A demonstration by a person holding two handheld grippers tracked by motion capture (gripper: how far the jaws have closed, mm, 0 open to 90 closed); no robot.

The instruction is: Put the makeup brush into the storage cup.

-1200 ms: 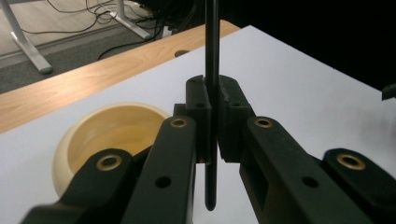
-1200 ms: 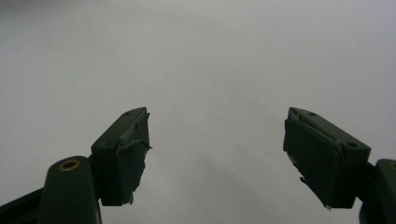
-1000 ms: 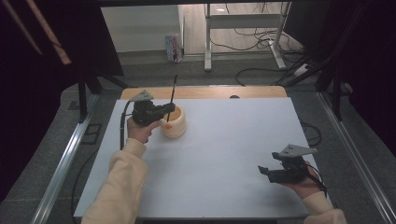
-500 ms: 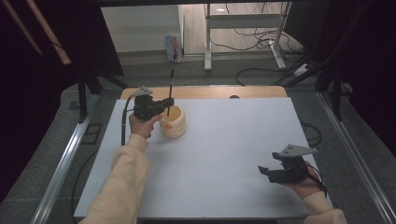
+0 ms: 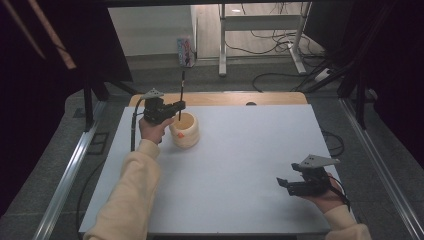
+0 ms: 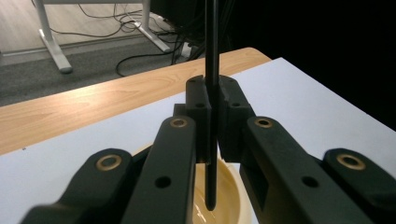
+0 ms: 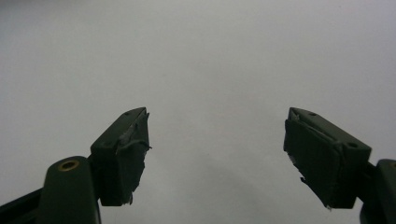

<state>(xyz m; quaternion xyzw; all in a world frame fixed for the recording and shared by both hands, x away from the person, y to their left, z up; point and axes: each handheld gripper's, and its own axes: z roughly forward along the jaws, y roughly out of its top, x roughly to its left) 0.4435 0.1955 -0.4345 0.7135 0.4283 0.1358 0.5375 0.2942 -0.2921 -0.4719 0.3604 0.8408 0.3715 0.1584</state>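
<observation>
Nearest, at the front right of the white table (image 5: 240,170), well apart from the cream bowl (image 5: 186,131), the right gripper (image 5: 286,184) rests low over the bare surface in the person's hand. Its jaws stand wide apart with nothing between them; the right gripper view shows both black pads (image 7: 126,154) spread over plain white tabletop.

Farther back, toward the table's left rear, the bowl sits on the white surface, close to the wooden strip (image 5: 225,98) along the far edge. The left gripper (image 5: 180,105) hangs just beside and above the bowl, on the bowl's left, with its jaws clamped together on a thin black stick (image 5: 181,95). The stick stands nearly upright; in the left gripper view its rounded lower tip (image 6: 210,203) hangs inside the bowl's (image 6: 224,196) opening, above the pale inner wall, and whether it touches the bottom cannot be told. Its upper part rises well above the gripper.
</observation>
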